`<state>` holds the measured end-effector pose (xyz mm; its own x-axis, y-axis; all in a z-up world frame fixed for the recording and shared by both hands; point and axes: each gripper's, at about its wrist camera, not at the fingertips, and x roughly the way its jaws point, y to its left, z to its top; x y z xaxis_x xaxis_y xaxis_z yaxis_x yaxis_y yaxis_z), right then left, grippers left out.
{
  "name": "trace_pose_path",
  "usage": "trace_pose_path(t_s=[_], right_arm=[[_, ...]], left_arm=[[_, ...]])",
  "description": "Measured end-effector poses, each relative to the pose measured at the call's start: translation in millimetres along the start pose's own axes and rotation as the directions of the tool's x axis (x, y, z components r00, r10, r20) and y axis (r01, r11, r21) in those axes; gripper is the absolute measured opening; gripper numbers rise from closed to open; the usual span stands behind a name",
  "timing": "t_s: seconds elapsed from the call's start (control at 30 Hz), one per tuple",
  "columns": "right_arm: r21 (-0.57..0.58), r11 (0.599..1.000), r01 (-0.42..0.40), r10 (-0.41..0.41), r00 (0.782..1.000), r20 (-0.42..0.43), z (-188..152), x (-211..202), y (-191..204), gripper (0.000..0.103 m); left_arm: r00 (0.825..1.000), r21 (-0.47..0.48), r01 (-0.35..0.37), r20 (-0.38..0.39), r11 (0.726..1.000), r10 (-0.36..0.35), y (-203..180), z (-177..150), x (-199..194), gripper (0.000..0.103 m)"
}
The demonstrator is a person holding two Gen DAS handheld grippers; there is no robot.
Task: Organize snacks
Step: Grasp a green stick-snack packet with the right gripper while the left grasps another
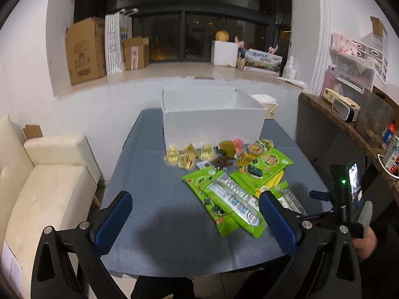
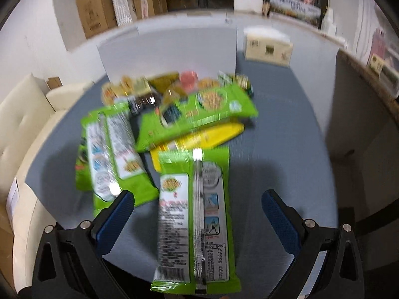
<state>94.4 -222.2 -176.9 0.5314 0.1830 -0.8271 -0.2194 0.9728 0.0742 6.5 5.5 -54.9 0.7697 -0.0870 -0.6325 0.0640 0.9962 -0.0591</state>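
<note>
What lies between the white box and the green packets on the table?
Small jelly cups and little wrapped sweets lie between the white box and green packets, in the left wrist view.

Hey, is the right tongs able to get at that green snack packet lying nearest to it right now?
Probably yes. The right tongs are open and the nearest green snack packet lies flat between the two fingers on the blue tablecloth, with nothing over it.

Glossy plastic snack packets (image 2: pixel 194 224), matt cloth table cover (image 1: pixel 159 199)
</note>
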Motion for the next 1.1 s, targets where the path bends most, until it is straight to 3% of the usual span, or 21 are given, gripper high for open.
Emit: trace_pose_path(t_s=[0.13, 0.2, 0.27, 0.37, 0.5, 0.73, 0.9, 1.1], right_arm=[[0.034, 0.999, -0.005, 0.006, 0.999, -0.054, -6, 16, -7, 0.098], [-0.009, 0.999, 0.032, -0.033, 0.999, -0.043, -8, 15, -3, 0.091], [-0.040, 0.996, 0.079, -0.081, 0.996, -0.037, -9, 14, 2, 0.077], [-0.022, 0.998, 0.064, -0.065, 0.997, -0.034, -10, 9, -3, 0.069], [0.006, 0.999, 0.039, -0.039, 0.999, -0.017, -11, 0, -7, 0.066], [0.038, 0.999, 0.010, -0.015, 0.990, 0.141, 4, -61, -18, 0.066], [0.039, 0.999, 0.011, -0.021, 0.968, 0.248, 16, -107, -26, 0.066], [0.050, 0.999, 0.009, -0.023, 0.955, 0.294, 16, -137, -41, 0.066]], left_arm=[[1.000, -0.014, -0.001, -0.021, 1.000, 0.001, 2, -5, 6, 0.103], [0.999, -0.017, 0.003, -0.032, 1.000, -0.003, 2, -6, 8, 0.103], [0.999, -0.024, 0.011, -0.038, 1.000, -0.012, 0, -6, 11, 0.103], [0.999, -0.023, 0.023, -0.048, 0.999, -0.024, -5, -6, 14, 0.103], [0.998, -0.022, 0.041, -0.056, 0.999, -0.042, -14, -5, 17, 0.103], [0.995, -0.076, 0.039, -0.093, 0.996, -0.046, -35, -6, 48, 0.103], [0.990, -0.096, -0.036, -0.139, 0.995, 0.022, -65, -12, 96, 0.103], [0.970, -0.111, -0.144, -0.213, 0.983, 0.118, -82, -23, 143, 0.103]])
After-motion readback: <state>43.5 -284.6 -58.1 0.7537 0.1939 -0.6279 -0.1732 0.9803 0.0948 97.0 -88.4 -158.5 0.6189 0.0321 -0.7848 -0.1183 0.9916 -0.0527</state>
